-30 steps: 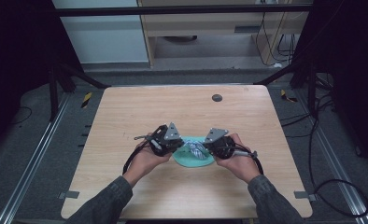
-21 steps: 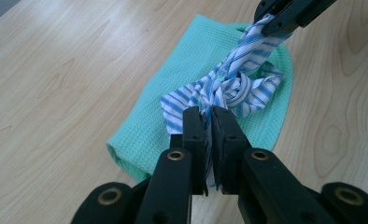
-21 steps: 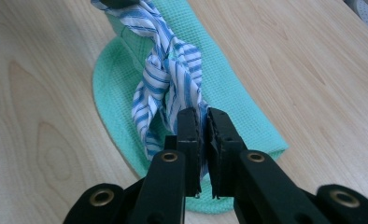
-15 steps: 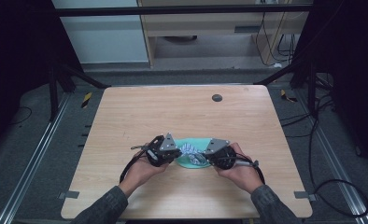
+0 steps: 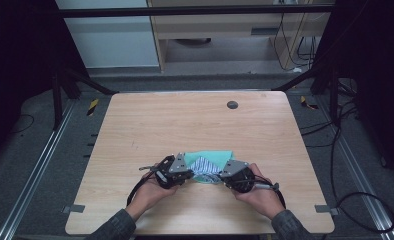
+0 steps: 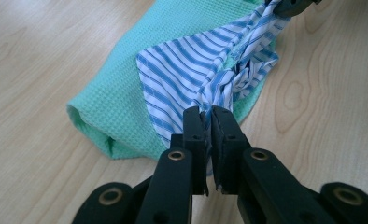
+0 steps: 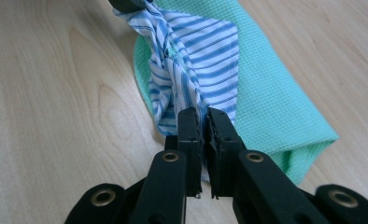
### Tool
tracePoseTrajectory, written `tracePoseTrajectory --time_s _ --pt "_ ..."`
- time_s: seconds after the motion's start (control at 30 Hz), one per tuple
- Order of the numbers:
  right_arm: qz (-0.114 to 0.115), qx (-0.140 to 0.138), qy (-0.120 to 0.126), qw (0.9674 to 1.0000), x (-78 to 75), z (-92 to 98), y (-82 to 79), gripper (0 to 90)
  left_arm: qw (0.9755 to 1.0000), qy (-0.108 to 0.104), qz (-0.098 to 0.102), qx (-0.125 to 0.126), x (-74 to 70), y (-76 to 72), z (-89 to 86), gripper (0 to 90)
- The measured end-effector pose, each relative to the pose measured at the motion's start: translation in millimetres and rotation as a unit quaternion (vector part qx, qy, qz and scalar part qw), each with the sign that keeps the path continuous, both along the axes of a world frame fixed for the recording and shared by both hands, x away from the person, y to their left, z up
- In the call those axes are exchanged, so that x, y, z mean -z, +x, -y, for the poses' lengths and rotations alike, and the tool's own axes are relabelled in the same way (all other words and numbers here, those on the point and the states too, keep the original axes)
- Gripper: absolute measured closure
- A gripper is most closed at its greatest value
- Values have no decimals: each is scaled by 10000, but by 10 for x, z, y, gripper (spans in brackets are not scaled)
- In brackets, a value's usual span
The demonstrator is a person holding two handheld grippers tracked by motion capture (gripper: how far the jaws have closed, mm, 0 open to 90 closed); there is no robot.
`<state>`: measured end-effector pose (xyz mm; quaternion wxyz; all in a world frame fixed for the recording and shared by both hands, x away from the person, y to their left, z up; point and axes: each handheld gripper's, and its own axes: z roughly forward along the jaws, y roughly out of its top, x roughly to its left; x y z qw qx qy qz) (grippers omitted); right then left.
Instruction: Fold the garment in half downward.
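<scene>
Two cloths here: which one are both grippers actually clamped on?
The blue-and-white striped cloth. The left gripper and right gripper each pinch an end of it; the plain green waffle cloth lies underneath, ungripped.

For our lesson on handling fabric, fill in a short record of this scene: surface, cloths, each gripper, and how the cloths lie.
surface: wooden table
cloths: blue-and-white striped cloth; green waffle-weave cloth
left gripper: shut on one end of the striped cloth
right gripper: shut on its other end
layout: striped cloth lies bunched on top of the green waffle-weave cloth, near the table's front edge
</scene>
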<state>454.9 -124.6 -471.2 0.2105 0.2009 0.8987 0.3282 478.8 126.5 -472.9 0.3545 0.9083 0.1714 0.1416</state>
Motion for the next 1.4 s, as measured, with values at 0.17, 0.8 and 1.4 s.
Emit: tracePoseTrajectory --time_s 0.17,0.8,1.4 --pt "-56 -20 -2 10000 39 10 -61 850 10000 -47 -83 16 70 -63 -6 854" --pt "-230 -208 -239 9992 141 -5 -206 855 9996 40 -234 155 161 -204 -17 858" --pt "-258 -177 -197 9993 80 19 -294 684 9994 -286 -127 125 70 -329 -72 687"
